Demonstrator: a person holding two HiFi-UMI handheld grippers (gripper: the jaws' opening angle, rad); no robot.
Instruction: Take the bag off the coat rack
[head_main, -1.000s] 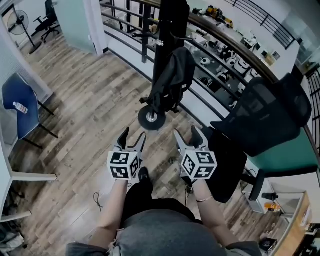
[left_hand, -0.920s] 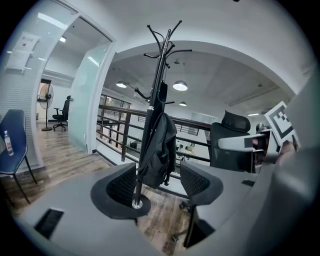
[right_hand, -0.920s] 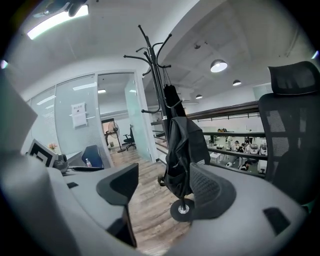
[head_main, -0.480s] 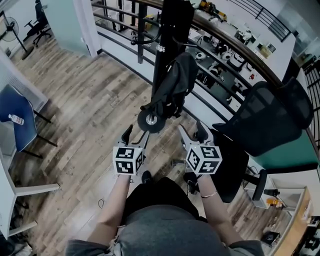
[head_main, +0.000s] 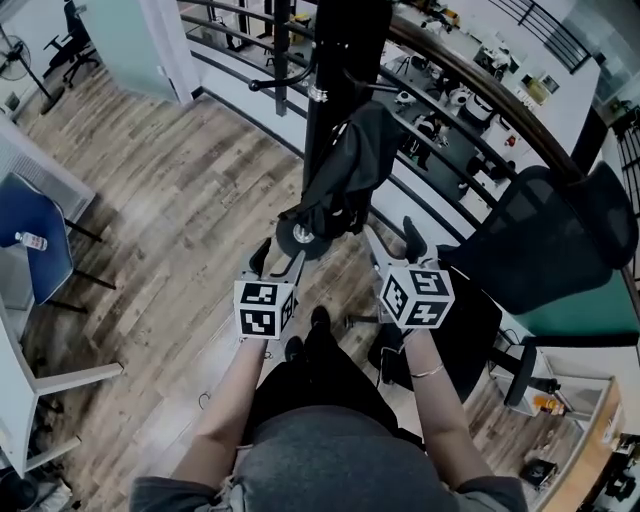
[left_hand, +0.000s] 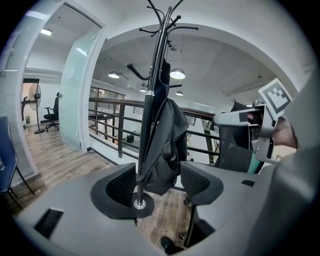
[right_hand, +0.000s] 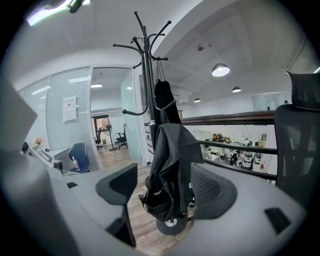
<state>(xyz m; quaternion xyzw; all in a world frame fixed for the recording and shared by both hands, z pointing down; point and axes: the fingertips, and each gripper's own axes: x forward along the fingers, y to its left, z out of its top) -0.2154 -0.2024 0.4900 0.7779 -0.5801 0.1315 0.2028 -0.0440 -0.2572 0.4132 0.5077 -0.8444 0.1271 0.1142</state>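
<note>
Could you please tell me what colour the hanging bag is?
The bag is black; the right gripper view shows it best.
</note>
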